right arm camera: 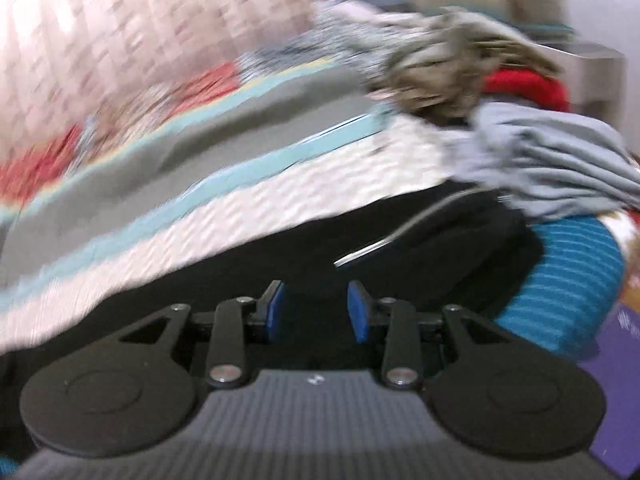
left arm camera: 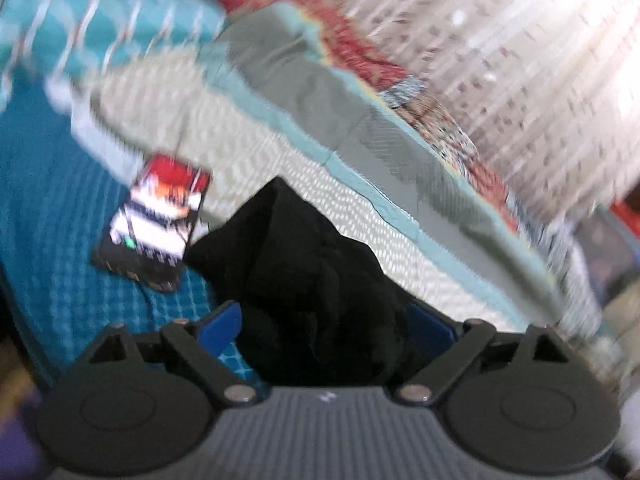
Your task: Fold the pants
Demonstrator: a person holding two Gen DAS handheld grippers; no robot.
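Black pants [left arm camera: 312, 280] are lying bunched on the bed [left arm camera: 280, 168], between the left gripper's [left arm camera: 326, 324] widely spread fingers [left arm camera: 220, 326], which are not pressing them. Right gripper [right arm camera: 316, 310] is hovering over the pants [right arm camera: 420, 248], fingers [right arm camera: 358, 312] parted, gripping nothing. Grey clothes [right arm camera: 552, 160] are piling beyond.

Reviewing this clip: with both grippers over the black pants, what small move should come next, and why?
Probably lower both onto fabric edges and close. The left gripper stands wide open around bunched black pants; the right gripper is open above them, gripping nothing.
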